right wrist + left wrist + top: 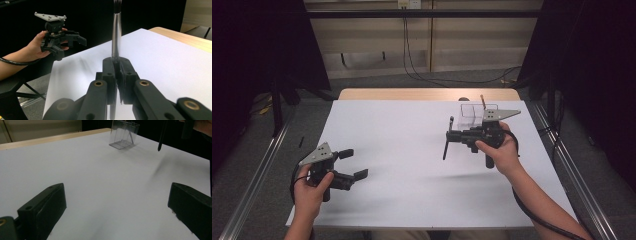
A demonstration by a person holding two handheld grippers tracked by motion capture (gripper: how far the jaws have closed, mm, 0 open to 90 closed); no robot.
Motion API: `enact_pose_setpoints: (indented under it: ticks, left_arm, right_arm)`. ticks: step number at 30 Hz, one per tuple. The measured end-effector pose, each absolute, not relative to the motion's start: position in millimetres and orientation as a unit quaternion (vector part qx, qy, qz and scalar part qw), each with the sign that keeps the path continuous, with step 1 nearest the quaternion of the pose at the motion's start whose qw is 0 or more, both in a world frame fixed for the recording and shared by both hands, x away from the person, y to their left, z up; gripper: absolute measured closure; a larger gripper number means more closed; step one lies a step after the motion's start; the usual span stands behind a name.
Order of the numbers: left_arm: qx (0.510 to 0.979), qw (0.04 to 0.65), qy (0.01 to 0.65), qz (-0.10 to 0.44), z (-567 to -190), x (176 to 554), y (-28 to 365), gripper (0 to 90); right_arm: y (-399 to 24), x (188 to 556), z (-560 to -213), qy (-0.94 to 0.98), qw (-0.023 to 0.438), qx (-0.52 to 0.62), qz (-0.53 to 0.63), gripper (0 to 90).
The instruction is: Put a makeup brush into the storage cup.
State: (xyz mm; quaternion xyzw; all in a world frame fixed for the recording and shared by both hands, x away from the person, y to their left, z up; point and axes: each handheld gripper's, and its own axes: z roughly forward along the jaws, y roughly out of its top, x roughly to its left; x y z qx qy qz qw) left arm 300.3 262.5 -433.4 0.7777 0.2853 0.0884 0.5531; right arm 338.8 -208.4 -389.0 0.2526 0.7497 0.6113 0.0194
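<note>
slim black pen (446,141), gripped, above table

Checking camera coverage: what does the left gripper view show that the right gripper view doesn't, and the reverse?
Left gripper view alone: the clear holder standing at the table's far edge, one slanted stick inside it, and its own jaws wide apart with nothing between them.

Right gripper view alone: its own jaws clamped on the pen's shaft, and across the table the left gripper, open, in a hand.

Both: the white table and the dark pen, which stands upright between the right gripper's jaws.
</note>
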Motion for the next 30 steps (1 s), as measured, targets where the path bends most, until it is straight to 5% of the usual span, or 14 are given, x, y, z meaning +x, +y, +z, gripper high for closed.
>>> enact_pose_setpoints:
  ticks: [30]
  left_arm:
    - [0.784, 0.548, 0.279, 0.086, -434.5, 300.1, 260.2, 1.7]
  right_arm:
    - [-243.0, 361.2, -376.9, 0.746, 0.075, 0.294, 0.592, 85.1]
